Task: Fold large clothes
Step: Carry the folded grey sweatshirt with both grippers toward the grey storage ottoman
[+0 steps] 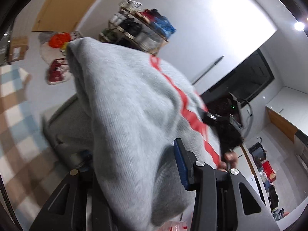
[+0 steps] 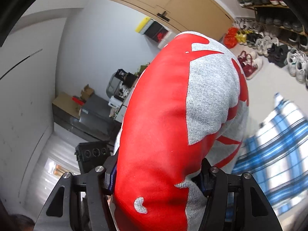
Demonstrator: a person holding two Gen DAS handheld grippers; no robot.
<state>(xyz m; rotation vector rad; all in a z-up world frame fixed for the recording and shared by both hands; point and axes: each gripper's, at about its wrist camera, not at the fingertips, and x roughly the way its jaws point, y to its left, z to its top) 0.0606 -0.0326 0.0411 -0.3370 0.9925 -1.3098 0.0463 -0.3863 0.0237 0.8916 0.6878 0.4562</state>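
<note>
A grey sweatshirt (image 1: 127,104) with a large red print hangs in the air, draped over both grippers. In the left wrist view my left gripper (image 1: 138,165) has the grey cloth bunched between its fingers; the right blue pad (image 1: 181,163) shows, the left one is hidden by cloth. In the right wrist view the sweatshirt (image 2: 159,115) shows its red print, and my right gripper (image 2: 157,175) is shut on a thick fold of it. The right gripper with the person's hand (image 1: 227,134) also shows in the left wrist view, at the sweatshirt's far edge.
A blue-checked cloth (image 2: 279,134) covers the surface below, also seen at the left of the left wrist view (image 1: 13,115). A shoe rack (image 1: 138,28) and shoes on the floor (image 2: 269,44) stand beyond. A grey cabinet with boxes (image 2: 86,111) is on the left.
</note>
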